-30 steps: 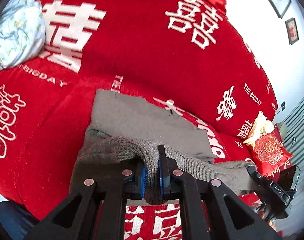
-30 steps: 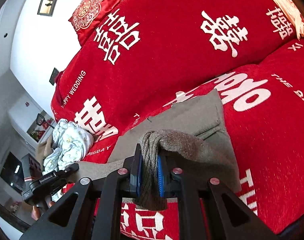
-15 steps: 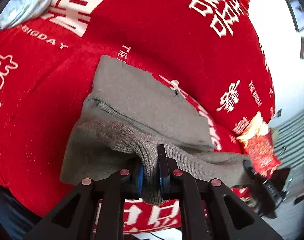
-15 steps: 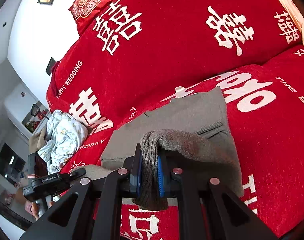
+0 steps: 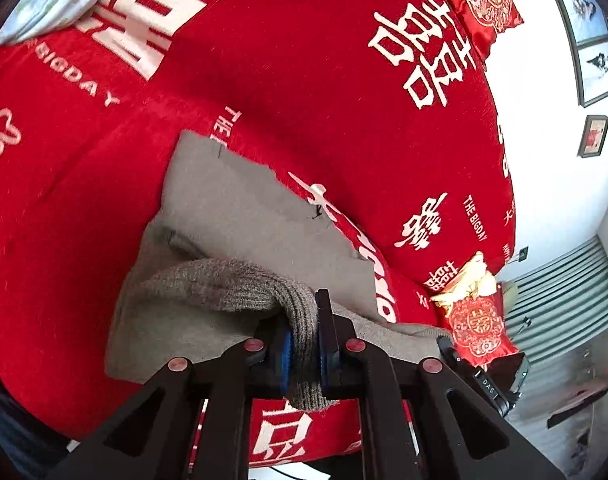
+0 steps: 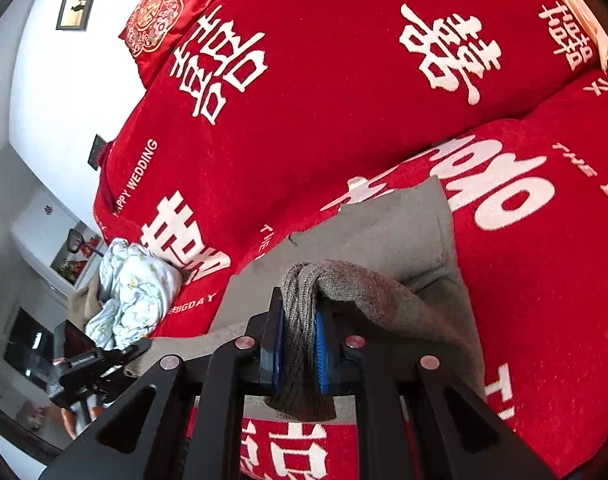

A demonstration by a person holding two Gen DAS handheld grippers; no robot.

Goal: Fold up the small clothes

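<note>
Grey knit garment (image 5: 240,216) lies half-folded on red cover (image 5: 304,80), bunched hem pinched in both tools.

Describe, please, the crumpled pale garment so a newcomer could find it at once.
Start at the red sofa cover with white lettering. Follow the seat past the grey knit garment to its far end. There lies the crumpled pale-blue floral garment, the only light, patterned cloth there.

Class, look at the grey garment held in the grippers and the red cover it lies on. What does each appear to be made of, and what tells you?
Grey garment: seemingly knitted wool or acrylic, matt; ribbed stitches show at the pinched edge.
Red cover: apparently plush, towel-like fabric, matt; a fuzzy nap, with white characters that look woven in.
</note>
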